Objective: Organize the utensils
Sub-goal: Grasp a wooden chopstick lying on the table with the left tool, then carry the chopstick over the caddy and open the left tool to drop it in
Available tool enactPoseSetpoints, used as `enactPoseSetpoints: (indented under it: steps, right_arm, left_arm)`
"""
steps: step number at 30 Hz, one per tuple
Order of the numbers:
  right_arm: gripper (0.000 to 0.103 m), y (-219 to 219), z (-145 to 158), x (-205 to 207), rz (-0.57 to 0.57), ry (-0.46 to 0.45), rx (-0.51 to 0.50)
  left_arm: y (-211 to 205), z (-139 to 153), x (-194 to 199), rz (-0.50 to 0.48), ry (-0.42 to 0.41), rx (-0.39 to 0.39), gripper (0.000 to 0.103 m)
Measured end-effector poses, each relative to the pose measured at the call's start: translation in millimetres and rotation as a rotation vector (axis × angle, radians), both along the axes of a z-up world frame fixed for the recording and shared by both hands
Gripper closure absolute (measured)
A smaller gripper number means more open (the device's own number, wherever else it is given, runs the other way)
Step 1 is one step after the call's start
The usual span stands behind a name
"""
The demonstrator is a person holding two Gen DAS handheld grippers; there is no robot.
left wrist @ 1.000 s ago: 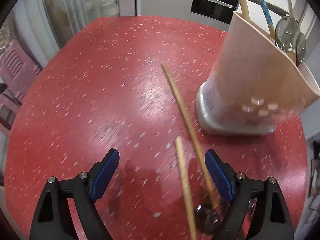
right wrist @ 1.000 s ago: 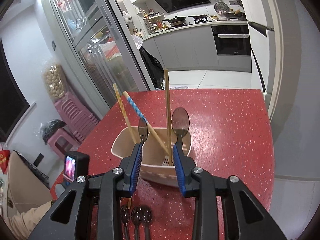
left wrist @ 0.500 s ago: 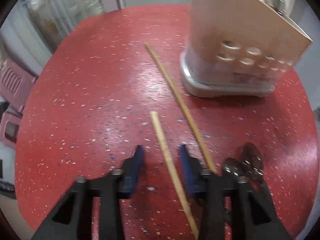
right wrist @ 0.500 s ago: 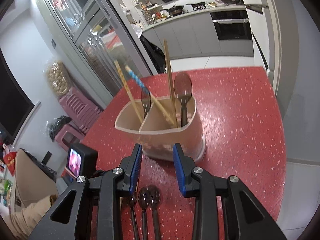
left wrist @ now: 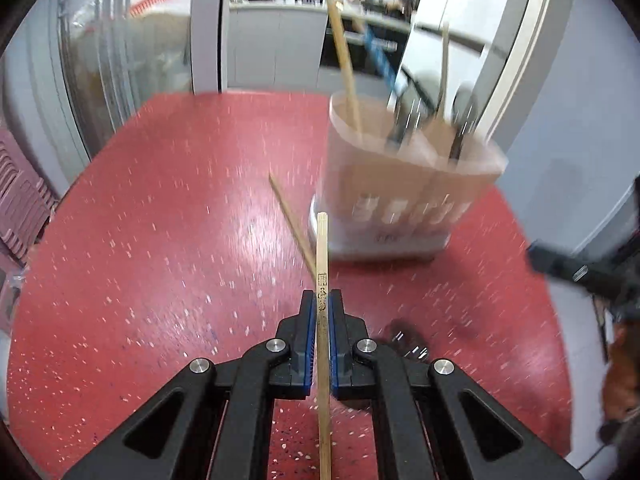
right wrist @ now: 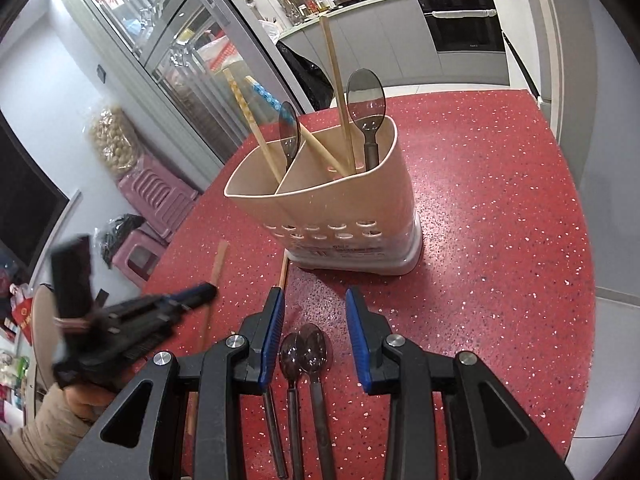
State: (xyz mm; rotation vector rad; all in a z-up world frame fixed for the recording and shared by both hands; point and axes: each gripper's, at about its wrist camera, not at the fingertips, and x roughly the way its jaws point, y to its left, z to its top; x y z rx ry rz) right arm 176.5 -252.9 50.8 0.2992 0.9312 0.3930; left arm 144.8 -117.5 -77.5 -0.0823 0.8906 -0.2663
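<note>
Left claw (left wrist: 319, 312) is closing on a chopstick (left wrist: 322, 248), pads pinching it, just in front of the holder (right wrist: 340, 208) on the red surface (right wrist: 500, 240). Next, prob.: lifting and tipping it into a compartment w/ the other chopsticks. Right claw (right wrist: 314, 320) is hanging spread over spoons (right wrist: 308, 356) near the holder's base. Holder's carrying chopsticks & spoons in two compartments.
</note>
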Motion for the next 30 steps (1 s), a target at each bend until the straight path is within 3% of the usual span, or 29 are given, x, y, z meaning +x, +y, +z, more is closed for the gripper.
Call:
enactPoseSetpoints:
  steps: [9,13,18,23,30]
  right_arm:
    - [0.069,-8.2,2.7,-2.0,-0.021,-0.008,0.01]
    - [0.069,-10.2,2.2,-0.2,-0.026,-0.005,0.014]
    - [0.069,-16.0,2.7,2.4,-0.037,-0.003,0.019]
    - [0.069,-23.7,1.2,9.6,-0.058,0.01,0.027]
    - [0.069,-29.2,-1.4,19.5,-0.067,0.023,0.037]
  left_arm:
    - [33.3,102.1,13.8,0.029,-0.221,-0.12,0.072]
    - [58.9,142.5,41.4,0.048,-0.311,-0.168,0.072]
    - [58.5,156.6,80.3,0.083,-0.419,-0.175,0.072]
    - [58.5,151.5,115.7,0.139,-0.469,-0.208,0.072]
    - [57.1,167.1,144.1,0.201,-0.557,-0.201,0.072]
